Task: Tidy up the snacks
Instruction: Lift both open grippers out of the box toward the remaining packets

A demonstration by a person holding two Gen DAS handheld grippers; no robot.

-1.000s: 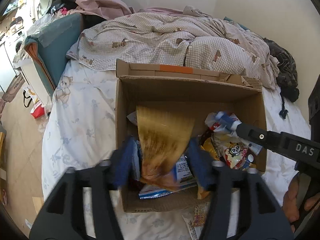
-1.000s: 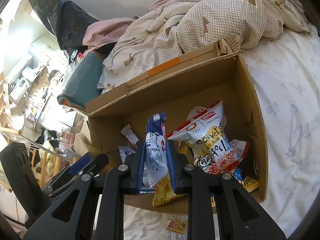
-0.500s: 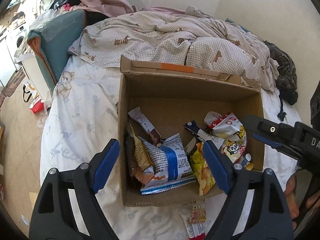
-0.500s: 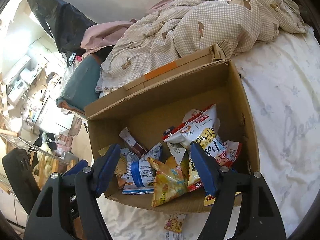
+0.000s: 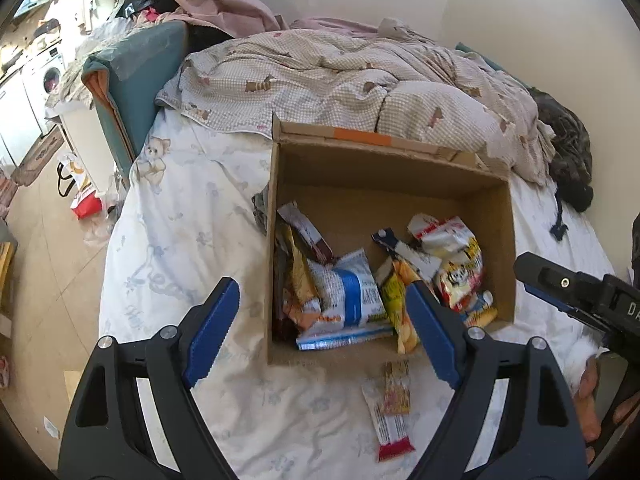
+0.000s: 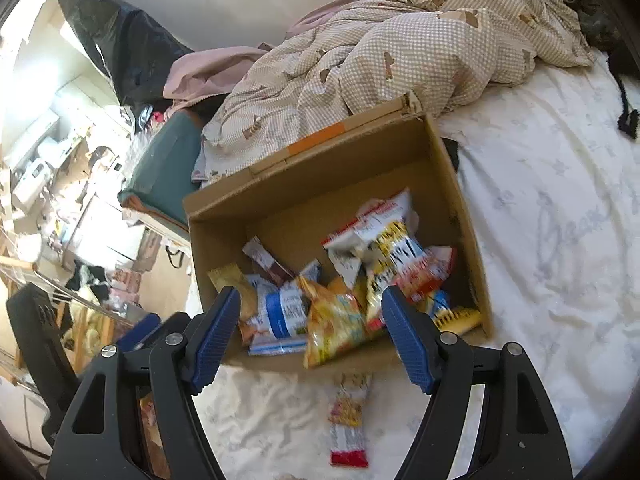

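Two grippers: both are being held with jaws spread wide and nothing between the pads; the left gripper (image 5: pixel 322 332) and the right gripper (image 6: pixel 310 334) are hovering over the near edge of the cardboard box (image 5: pixel 496 248).
Left of scene: a tiled floor (image 5: pixel 44 248) and a cluttered room with a washing machine (image 5: pixel 46 76) are being shown beyond the bed's edge.
Bed sheet: a soft, wrinkled white bed sheet (image 5: pixel 188 240) is being used as the work surface; it is judged yielding, so anything pressed down on it would sink a little.
Box contents: a blue-and-white packet (image 5: pixel 348 292), a yellow packet (image 5: pixel 394 300) lapping over the near wall, and a red-and-white bag (image 5: pixel 452 252) are lying loosely heaped inside.
Stray snack: one slim snack packet (image 5: pixel 390 412) with a red end is lying flat on the sheet, just in front of the box and outside it; in the right wrist view the same packet (image 6: pixel 348 420) is seen below the open jaws.
Handling: the packet is judged light, thin, crinkly and slippery, its contents possibly brittle.
Where to hold: a pinch across the narrow width near the middle, or on a sealed end, is being suggested, with light pressure.
Right of scene: a checked duvet (image 5: pixel 360 84) is bunched behind the box, and a plain wall (image 5: pixel 520 20) is closing the corner.
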